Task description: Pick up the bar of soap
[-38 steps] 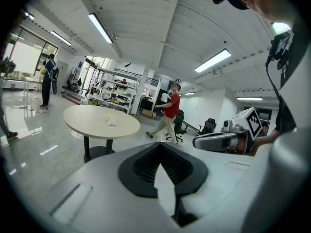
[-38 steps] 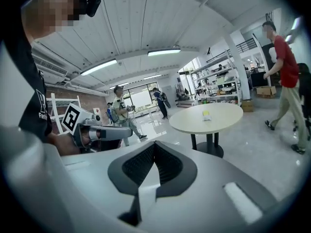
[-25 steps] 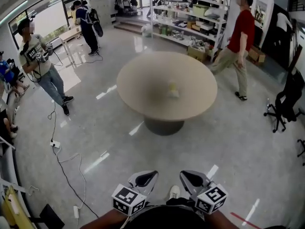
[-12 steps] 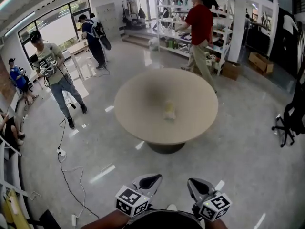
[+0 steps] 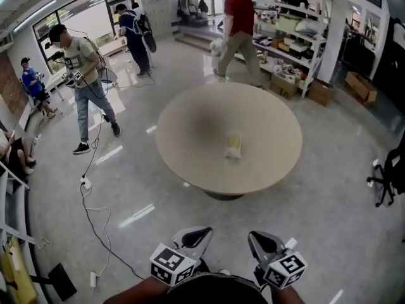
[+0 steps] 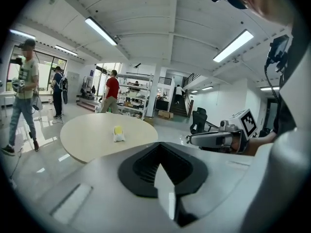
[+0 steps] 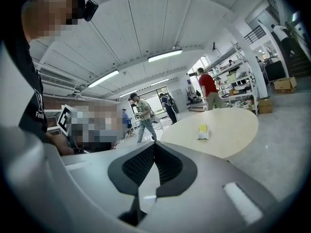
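The bar of soap [image 5: 233,145], pale yellow on a white wrapper, lies right of centre on the round beige table [image 5: 196,116]. Both grippers are held low at the head view's bottom edge, well short of the table. The left gripper [image 5: 193,237] and the right gripper [image 5: 262,240] are both shut with nothing in them. In the left gripper view, the soap [image 6: 118,133] lies far ahead past the shut jaws of the left gripper [image 6: 160,147]. The right gripper view shows the soap [image 7: 203,131] up and to the right of the shut right gripper [image 7: 154,145].
A person in a red shirt [image 5: 239,24] walks behind the table by the shelves [image 5: 297,24]. Two people [image 5: 79,75] stand at the left. A cable [image 5: 95,208] trails over the glossy floor. An office chair [image 5: 392,170] is at the right.
The table and soap have come nearer and lower in the head view. The person in red has walked from right to left behind the table. Both grippers stay shut.
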Tool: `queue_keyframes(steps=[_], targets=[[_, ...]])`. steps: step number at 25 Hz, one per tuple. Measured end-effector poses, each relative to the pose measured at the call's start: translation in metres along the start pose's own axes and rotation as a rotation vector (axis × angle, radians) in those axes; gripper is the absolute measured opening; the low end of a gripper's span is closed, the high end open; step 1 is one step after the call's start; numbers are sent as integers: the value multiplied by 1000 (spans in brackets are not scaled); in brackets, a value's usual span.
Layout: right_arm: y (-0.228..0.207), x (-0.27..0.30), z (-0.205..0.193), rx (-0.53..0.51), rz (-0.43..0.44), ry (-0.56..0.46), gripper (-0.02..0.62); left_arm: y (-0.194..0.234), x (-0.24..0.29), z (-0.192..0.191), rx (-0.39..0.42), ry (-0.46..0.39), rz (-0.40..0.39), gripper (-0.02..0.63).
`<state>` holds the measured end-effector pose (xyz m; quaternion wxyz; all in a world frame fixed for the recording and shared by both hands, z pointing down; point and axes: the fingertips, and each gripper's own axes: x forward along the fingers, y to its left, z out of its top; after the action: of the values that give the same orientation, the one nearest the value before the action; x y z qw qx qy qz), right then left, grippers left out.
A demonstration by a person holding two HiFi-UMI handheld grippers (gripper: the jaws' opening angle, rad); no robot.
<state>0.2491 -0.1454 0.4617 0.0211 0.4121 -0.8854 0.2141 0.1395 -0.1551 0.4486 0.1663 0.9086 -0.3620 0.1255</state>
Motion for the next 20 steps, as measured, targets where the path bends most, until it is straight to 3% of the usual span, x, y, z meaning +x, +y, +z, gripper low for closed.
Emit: queue_keyframes(steps=[7,14,20], targets=[[-29,87,9,-10,-21,65,6,89,37,6,-39,10,-8,8],[-42,195,42,-19,-84,110,6,197,67,59,-7,-8,-80,8],[-61,270,51,-39,-149,167,6,273,82,68,-24,6,-120,8]])
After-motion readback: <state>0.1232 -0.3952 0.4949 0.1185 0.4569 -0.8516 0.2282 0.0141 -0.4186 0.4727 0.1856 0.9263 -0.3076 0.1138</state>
